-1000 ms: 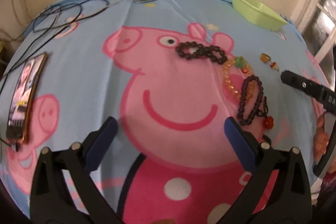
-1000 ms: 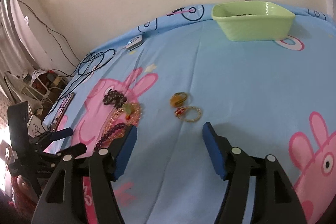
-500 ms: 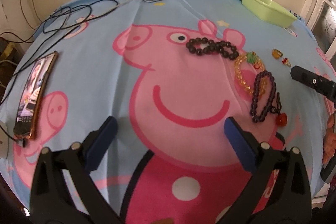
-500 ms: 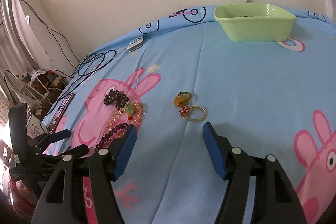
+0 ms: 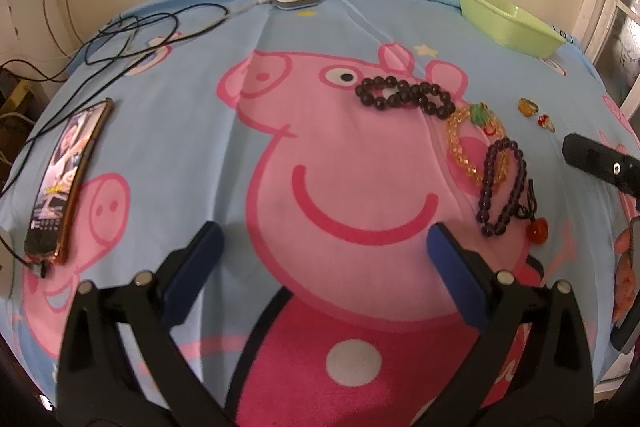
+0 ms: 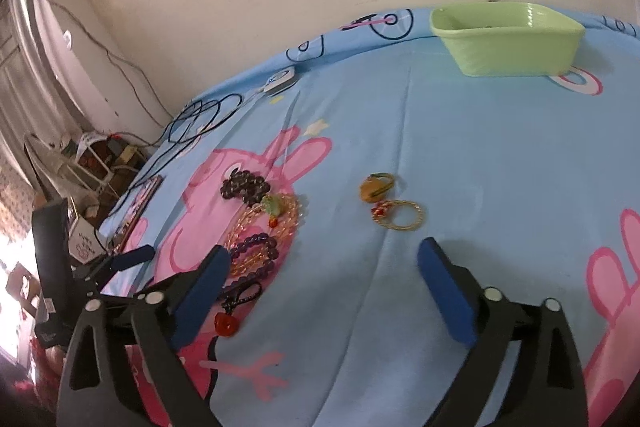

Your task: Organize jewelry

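Right now I have both grippers hovering above the light-blue bedsheet with the pink cartoon pig print (image 5: 328, 155), and neither holds anything. My left gripper (image 5: 322, 241) has its blue-padded jaws spread wide at the bottom of the left wrist view, with only the pig's printed smile between them. My right gripper (image 6: 322, 259) has just been opening its jaws; they now stand wide with bare sheet between them.

In the left wrist view the jewelry lies right of centre: a dark brown round-bead bracelet (image 5: 404, 97) twisted into a figure eight on the pig's ear, just below it an amber bead bracelet with a green charm (image 5: 460, 147), and overlapping that a purple bead bracelet with a black cord and red pendant (image 5: 500, 187). Further right, apart from these, sit a small orange-stone ring (image 5: 527, 107) and a thin gold ring with a red charm (image 5: 546, 123).

In the right wrist view those two rings lie just above the open jaws at frame centre, touching each other. The pale green plastic basin (image 6: 508, 39) stands at the upper right, well apart from the jewelry. A smartphone with a lit screen (image 5: 64, 179) lies at the left edge, near tangled black cables (image 5: 132, 39).
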The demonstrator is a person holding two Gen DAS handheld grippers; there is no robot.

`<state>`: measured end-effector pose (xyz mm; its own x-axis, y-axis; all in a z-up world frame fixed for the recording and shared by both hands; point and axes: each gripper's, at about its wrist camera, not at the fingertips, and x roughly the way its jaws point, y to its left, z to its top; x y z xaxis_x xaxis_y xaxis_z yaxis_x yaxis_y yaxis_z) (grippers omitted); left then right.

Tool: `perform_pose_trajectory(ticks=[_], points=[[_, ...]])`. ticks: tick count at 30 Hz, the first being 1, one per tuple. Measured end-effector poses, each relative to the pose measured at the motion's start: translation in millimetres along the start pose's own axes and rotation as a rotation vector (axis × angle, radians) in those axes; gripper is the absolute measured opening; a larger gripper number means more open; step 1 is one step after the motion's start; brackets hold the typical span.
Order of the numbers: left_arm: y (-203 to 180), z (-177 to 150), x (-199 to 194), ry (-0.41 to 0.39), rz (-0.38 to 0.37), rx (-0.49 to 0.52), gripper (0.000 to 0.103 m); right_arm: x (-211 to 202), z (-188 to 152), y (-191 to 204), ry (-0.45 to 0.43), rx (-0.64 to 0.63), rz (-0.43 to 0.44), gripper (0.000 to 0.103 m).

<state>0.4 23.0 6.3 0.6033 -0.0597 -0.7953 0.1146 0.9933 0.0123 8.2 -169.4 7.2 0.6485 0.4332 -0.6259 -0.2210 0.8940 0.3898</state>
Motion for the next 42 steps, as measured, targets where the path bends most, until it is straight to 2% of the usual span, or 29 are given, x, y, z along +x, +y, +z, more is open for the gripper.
perform_pose_trajectory(ticks=[3,10,13,14,17,18,20,21,23,26,27,30,32,36,38,39,42], points=[[0.1,0.0,0.1,0.000,-0.001,0.000,0.098,1.3,-0.8,3.3,0.006,-0.014,-0.012,0.075],[0.4,-0.3,-0.1,-0.001,-0.003,0.009,0.098,-1.7,-2.0,-2.9,-0.007,0.015,0.028,0.076],[6.4,4.8,-2.6,0.013,-0.054,0.050,0.095,-7.8,-1.1,-3.8,-0.005,0.018,0.024,0.075],[13.0,7.5,-8.9,-0.012,-0.066,0.048,0.092,-11.0,-0.4,-3.9,-0.009,0.015,0.021,0.069],[36.5,20.9,-28.6,-0.125,-0.071,0.009,0.092,-26.7,7.6,-0.9,-0.045,-0.042,-0.002,0.051],[40.2,24.9,-30.7,-0.138,-0.083,0.001,0.092,-29.8,11.9,0.1,-0.048,-0.061,-0.009,0.047],[47.3,39.8,-31.8,-0.152,-0.104,-0.014,0.089,-30.3,21.4,2.0,-0.037,-0.091,-0.013,0.030],[46.3,47.1,-30.0,-0.154,-0.120,-0.004,0.088,-28.4,24.8,3.2,-0.026,-0.103,-0.014,0.026],[37.0,55.3,-25.4,-0.151,-0.124,0.046,0.079,-21.3,29.3,7.5,0.006,-0.129,-0.005,0.013],[10.4,58.1,-9.9,-0.115,-0.121,0.202,0.067,-5.6,28.5,18.5,0.060,-0.192,-0.003,0.006],[-1.0,55.7,-4.6,-0.096,-0.132,0.256,0.066,-0.2,26.9,22.1,0.075,-0.218,-0.018,0.005],[-23.2,50.7,6.0,-0.026,-0.212,0.332,0.060,15.1,25.5,29.5,0.110,-0.285,-0.063,0.001],[-30.6,50.4,10.5,0.009,-0.266,0.330,0.055,23.1,28.3,30.8,0.127,-0.303,-0.063,0.000],[-34.9,58.9,18.0,0.053,-0.346,0.268,0.052,33.1,33.4,36.7,0.143,-0.338,-0.047,0.000],[-41.6,58.8,23.4,0.078,-0.346,0.274,0.035,40.6,33.3,40.9,0.167,-0.367,-0.058,0.000],[-45.4,57.8,28.7,0.097,-0.331,0.291,0.031,47.6,32.2,43.9,0.188,-0.395,-0.080,0.000],[-54.0,56.1,31.0,0.051,-0.278,0.349,0.017,59.5,28.3,54.3,0.196,-0.467,-0.096,0.000]])
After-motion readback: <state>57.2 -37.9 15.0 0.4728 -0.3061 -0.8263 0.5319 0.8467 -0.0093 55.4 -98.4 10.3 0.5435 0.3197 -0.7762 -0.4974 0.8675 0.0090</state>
